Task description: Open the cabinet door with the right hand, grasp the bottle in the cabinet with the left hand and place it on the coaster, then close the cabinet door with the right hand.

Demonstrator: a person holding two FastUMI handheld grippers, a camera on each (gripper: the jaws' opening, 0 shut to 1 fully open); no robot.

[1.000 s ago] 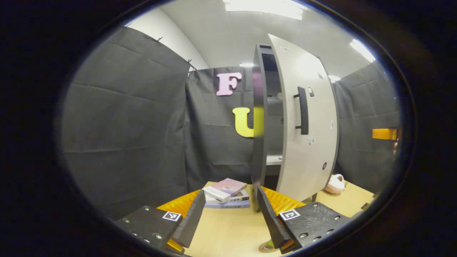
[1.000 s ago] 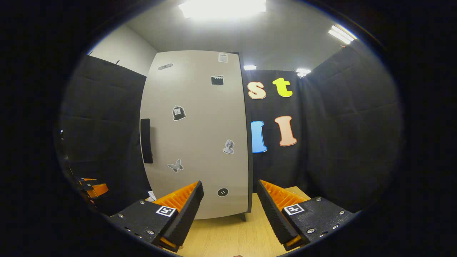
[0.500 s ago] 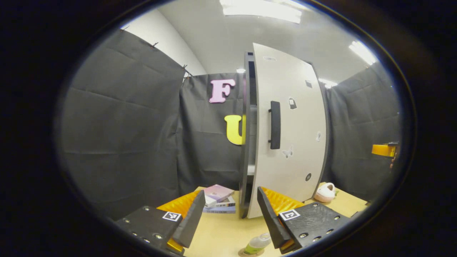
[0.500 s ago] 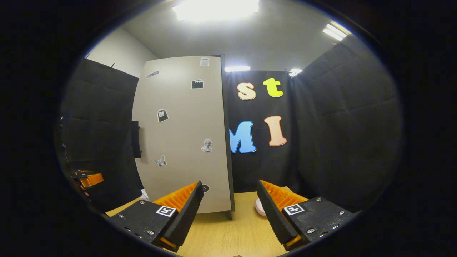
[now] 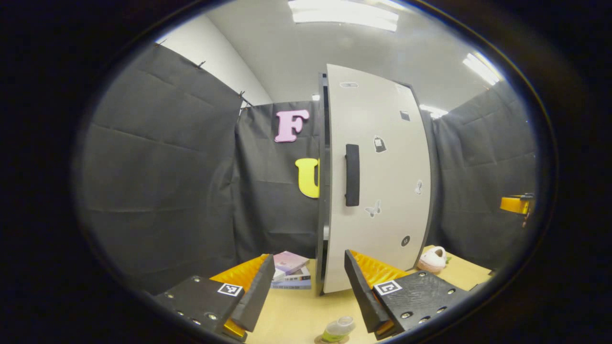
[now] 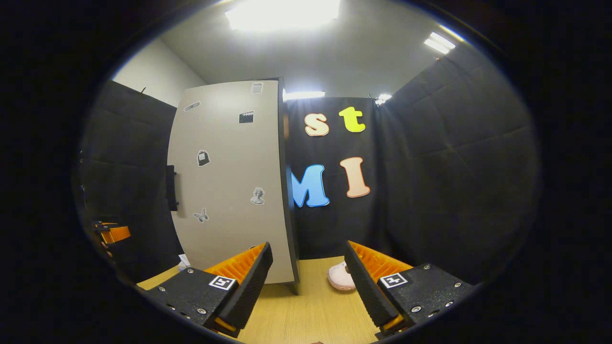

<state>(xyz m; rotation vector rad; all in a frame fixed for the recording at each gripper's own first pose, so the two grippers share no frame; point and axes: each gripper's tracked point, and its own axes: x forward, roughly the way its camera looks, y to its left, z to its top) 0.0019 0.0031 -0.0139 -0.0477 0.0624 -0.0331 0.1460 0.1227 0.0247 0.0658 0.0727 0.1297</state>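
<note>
At 6 o'clock in the left gripper view, the bottle (image 5: 337,328) is seen on the coaster (image 5: 319,339); the cabinet door (image 5: 377,177) has swung nearly closed. Both grippers' fingers are spread wide, empty.

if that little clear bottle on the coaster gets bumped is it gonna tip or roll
Probably tips easily: the small clear plastic bottle with the green label stands upright on a round coaster, and it looks nearly empty, so likely light. Its round body would likely roll across the smooth wooden table once down. It probably would not break, looking like plastic.
</note>
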